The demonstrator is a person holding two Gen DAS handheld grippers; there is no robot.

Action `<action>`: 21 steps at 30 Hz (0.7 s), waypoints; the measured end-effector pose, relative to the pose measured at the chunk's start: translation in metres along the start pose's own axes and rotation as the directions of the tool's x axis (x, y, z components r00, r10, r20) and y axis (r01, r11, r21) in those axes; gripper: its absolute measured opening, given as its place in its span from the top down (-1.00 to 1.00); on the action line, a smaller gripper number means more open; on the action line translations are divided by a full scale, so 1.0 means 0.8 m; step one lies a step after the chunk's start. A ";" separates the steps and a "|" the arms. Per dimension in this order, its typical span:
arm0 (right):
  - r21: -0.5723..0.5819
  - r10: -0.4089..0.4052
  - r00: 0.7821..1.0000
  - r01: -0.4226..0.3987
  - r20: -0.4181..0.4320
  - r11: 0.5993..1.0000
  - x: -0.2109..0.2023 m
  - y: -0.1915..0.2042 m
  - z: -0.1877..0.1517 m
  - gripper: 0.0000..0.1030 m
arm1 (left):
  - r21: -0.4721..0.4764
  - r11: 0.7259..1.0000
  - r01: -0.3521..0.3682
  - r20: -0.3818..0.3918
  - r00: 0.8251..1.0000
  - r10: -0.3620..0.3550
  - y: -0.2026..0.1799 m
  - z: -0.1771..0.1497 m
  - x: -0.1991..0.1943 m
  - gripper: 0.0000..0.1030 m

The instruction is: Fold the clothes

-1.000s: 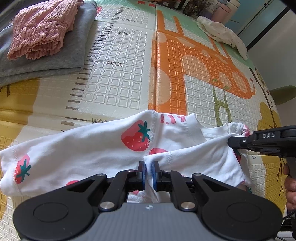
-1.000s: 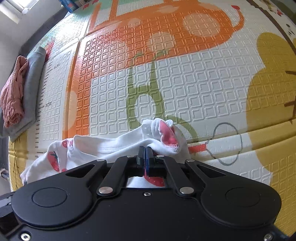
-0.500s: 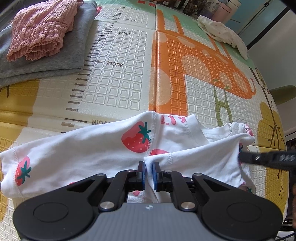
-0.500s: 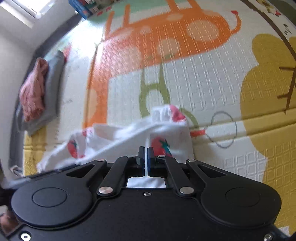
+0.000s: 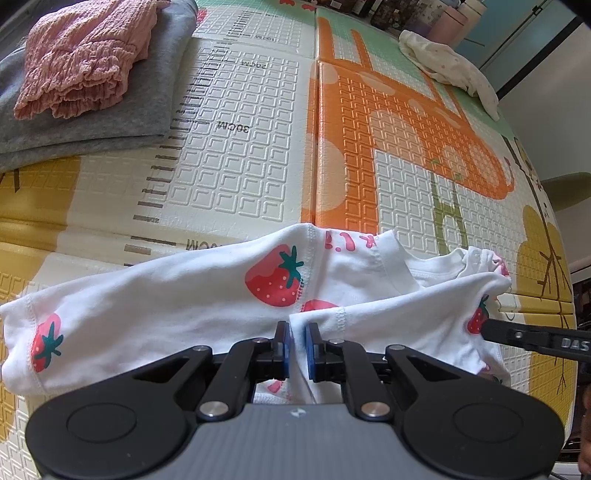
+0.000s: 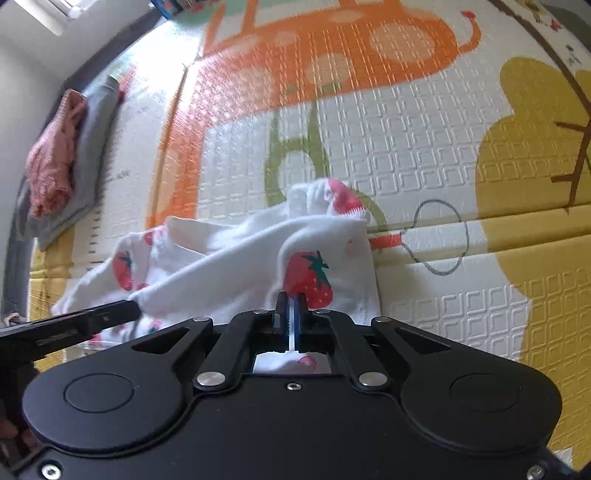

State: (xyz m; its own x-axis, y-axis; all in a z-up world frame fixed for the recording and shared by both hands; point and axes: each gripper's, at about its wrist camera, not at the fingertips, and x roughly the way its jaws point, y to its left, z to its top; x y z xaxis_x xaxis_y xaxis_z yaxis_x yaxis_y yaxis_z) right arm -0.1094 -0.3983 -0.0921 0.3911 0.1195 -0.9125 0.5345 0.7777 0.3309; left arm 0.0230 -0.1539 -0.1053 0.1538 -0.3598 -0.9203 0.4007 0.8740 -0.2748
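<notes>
Left gripper (image 5: 297,345) angled steeply down at the play mat (image 5: 236,147), jaws nearly closed, blue pads pinching a thin hemmed edge of the white strawberry-print garment (image 5: 184,295). Right gripper (image 6: 291,314) likewise pitched steeply down, jaws pressed together on a fold of the same garment beside a printed strawberry. In the left wrist view, right gripper's black finger entering from the right edge, tip against the cloth's far right end; in the right wrist view, left gripper's finger coming in from the left, touching the cloth's lower left.

Garment stretched sideways between the two grippers, low over the mat's near portion, bunched and wrinkled at its right end, one sleeve trailing off to the left. Whether fully lifted or partly resting on the mat: cannot tell.

Further back on the left, a folded grey garment (image 5: 110,110) with a crumpled pink garment (image 5: 81,55) stacked on top. At the far right edge of the mat, a loose cream-white cloth (image 5: 447,70) with small dots. Beyond it, some bottles and cups (image 5: 443,18), too small to make out. Nothing lying between the grippers and the stack except bare mat with its printed ruler marks and orange shapes.
</notes>
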 end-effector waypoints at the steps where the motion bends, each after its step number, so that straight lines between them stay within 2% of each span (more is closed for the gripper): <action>1: -0.001 0.006 1.000 -0.006 0.003 1.000 -0.004 0.000 0.000 0.98 | 0.003 1.000 -0.002 -0.001 1.000 0.002 -0.001 0.000 0.000 0.77; 11: -0.037 -0.016 1.000 0.016 0.004 0.999 -0.015 0.006 -0.008 0.98 | 0.013 1.000 -0.009 -0.004 1.000 0.009 -0.002 0.000 0.000 0.76; 21: -0.027 -0.071 0.996 0.069 -0.045 0.997 0.012 -0.014 -0.024 1.00 | 0.029 0.999 -0.022 -0.003 1.000 0.022 -0.005 -0.001 0.000 0.73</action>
State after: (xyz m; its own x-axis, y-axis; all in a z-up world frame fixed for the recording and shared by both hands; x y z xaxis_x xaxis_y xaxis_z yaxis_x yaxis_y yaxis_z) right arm -0.1257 -0.3942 -0.1089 0.3180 0.0921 -0.9436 0.5402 0.8003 0.2602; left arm 0.0203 -0.1572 -0.1048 0.1596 -0.3397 -0.9269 0.4232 0.8718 -0.2467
